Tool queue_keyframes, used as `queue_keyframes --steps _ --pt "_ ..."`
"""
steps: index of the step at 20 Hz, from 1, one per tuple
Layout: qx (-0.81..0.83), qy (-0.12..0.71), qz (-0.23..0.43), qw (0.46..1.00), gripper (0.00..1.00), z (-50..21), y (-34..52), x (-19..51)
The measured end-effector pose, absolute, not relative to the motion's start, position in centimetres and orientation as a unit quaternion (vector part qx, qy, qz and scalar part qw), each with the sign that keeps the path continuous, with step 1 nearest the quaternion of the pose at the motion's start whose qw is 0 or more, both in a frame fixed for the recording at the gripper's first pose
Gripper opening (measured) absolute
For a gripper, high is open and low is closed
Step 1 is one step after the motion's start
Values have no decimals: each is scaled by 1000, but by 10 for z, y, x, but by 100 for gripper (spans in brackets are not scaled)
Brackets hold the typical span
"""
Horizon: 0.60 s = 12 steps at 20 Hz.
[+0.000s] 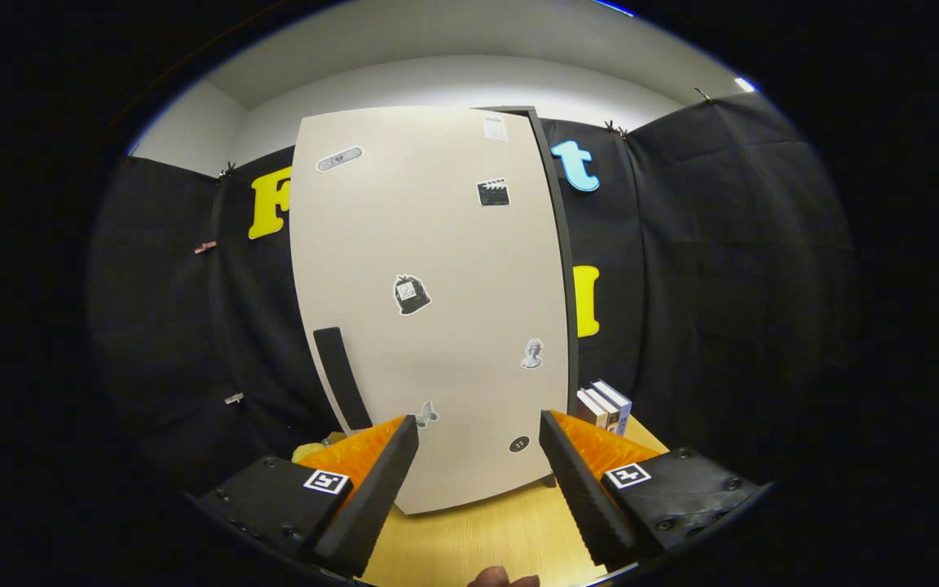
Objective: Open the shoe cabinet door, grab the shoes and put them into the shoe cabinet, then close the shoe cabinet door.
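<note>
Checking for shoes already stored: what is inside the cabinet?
The cabinet door is shut, hiding the inside. The open gripper holds nothing.

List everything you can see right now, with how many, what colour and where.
Cabinet door: one, beige, shut, straight ahead beyond the fingers.
Handle: one, black, low on the door's left edge.
Stickers: several, mostly black, white and grey, scattered over the door.
Books: about three, upright, right of the cabinet's foot.
Yellow thing: one, left of the cabinet's foot, mostly hidden, cannot tell what.
Table: one, light wood, under the cabinet.
Gripper: one, fingers open, holding nothing, aimed at the door's lower part.
Fingertip: the person's, below the gripper.
</note>
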<state>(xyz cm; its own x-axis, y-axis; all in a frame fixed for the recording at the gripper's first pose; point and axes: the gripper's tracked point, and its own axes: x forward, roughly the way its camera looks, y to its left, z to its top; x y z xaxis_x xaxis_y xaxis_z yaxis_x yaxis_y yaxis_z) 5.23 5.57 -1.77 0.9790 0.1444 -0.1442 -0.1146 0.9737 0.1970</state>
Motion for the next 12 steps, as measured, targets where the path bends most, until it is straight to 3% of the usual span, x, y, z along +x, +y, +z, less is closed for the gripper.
queue_keyframes --steps 12 --pt "93 73 74 990 98 -18 54 54"
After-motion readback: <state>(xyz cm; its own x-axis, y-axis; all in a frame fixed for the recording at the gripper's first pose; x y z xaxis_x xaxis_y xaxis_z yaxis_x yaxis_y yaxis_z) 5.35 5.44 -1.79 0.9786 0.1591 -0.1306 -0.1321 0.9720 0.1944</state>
